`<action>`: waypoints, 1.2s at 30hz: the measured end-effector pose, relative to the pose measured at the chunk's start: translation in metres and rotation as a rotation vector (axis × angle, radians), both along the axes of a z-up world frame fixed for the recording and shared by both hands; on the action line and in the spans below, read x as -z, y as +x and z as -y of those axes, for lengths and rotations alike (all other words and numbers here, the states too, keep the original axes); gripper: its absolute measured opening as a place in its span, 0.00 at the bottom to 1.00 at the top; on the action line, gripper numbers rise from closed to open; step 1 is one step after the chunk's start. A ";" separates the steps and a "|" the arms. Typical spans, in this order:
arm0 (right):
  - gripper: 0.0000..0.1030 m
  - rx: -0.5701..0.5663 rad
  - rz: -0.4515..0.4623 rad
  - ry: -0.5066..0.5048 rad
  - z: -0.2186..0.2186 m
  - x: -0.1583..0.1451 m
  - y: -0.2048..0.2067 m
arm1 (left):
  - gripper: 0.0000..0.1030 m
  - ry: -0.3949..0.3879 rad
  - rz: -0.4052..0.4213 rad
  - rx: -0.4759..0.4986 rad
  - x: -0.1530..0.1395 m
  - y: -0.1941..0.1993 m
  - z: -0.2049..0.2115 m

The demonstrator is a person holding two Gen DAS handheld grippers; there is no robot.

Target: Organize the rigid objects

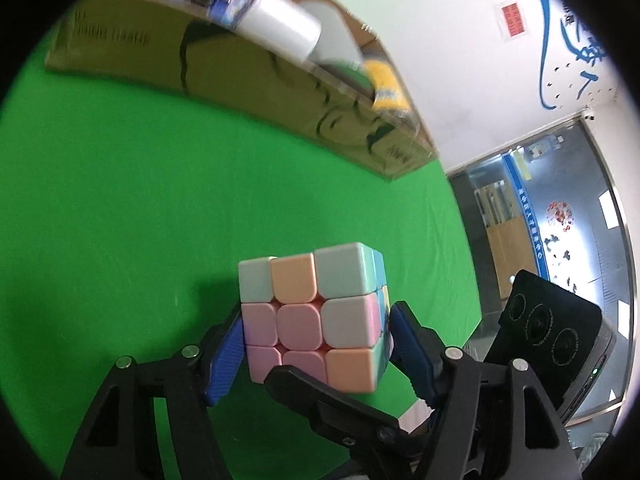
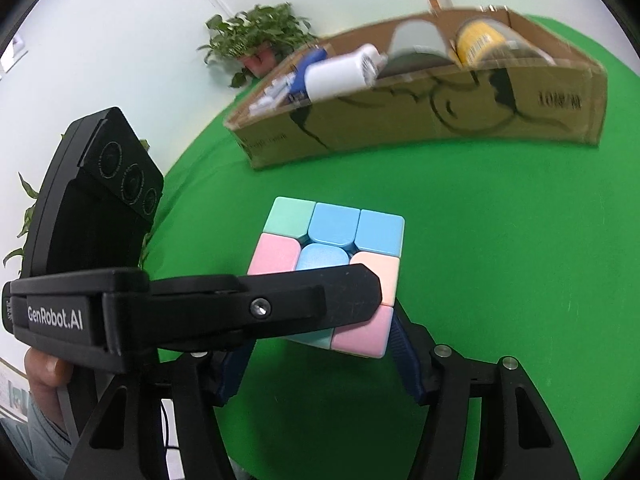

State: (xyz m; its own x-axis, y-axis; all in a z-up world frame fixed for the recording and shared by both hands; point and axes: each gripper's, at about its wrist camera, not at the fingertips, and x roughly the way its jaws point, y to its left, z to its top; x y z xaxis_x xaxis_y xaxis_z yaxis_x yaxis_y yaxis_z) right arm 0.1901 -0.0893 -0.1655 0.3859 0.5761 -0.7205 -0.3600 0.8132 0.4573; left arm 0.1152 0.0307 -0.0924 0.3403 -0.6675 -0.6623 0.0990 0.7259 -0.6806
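Right now a pastel puzzle cube (image 1: 314, 320) sits between both pairs of tongs at once, above the green bench (image 1: 100, 200) and nearer the cameras than the cardboard box (image 1: 248, 76). The left tongs (image 1: 318, 344) stand about half spread, their blue pads against the cube's two side faces, so they grip it. The right tongs (image 2: 320, 360) are also about half spread around the same cube (image 2: 332, 264); one blue pad lies against its right face, while the other is hidden behind the left tool's black finger, so that grip is likely but only partly seen. That black finger crosses the cube's lower part in the right wrist view. Whether the cube rests on the bench or is lifted just clear of it, I cannot tell. Behind the cube, the cardboard box holds a white cylinder (image 2: 340, 74), a yellow container (image 2: 476, 46) and blue packets. A potted plant (image 2: 260, 36) stands beyond the box.
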 end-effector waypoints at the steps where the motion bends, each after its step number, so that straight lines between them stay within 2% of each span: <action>1: 0.58 0.000 0.015 0.000 -0.002 -0.005 0.002 | 0.65 -0.004 0.020 -0.005 -0.008 0.002 -0.003; 12: 0.57 -0.049 0.185 -0.010 -0.037 -0.074 0.052 | 0.64 0.034 0.184 -0.049 -0.070 0.051 -0.034; 17: 0.57 -0.078 0.209 0.015 -0.063 -0.104 0.110 | 0.64 0.091 0.231 -0.065 -0.095 0.092 -0.050; 21: 0.57 -0.077 0.196 0.041 -0.080 -0.119 0.162 | 0.64 0.119 0.230 -0.059 -0.105 0.138 -0.059; 25: 0.57 -0.076 0.141 0.057 -0.092 -0.114 0.217 | 0.62 0.112 0.183 -0.053 -0.096 0.185 -0.069; 29: 0.57 -0.070 0.062 0.057 -0.096 -0.094 0.262 | 0.61 0.097 0.132 -0.043 -0.076 0.211 -0.079; 33: 0.59 -0.064 -0.013 0.064 -0.096 -0.071 0.282 | 0.60 0.097 0.097 -0.042 -0.062 0.227 -0.079; 35: 0.61 -0.060 -0.022 0.047 -0.095 -0.066 0.281 | 0.55 0.096 0.110 -0.045 -0.063 0.228 -0.080; 36: 0.66 -0.056 -0.017 0.027 -0.095 -0.064 0.280 | 0.55 0.108 0.114 -0.051 -0.065 0.229 -0.081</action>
State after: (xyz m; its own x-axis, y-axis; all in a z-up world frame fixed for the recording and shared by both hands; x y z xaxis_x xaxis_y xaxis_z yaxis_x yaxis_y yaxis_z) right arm 0.4698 0.0053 -0.1011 0.3408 0.6154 -0.7107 -0.3964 0.7796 0.4850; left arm 0.3437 0.1115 -0.0276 0.4490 -0.5742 -0.6846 0.1322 0.8004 -0.5847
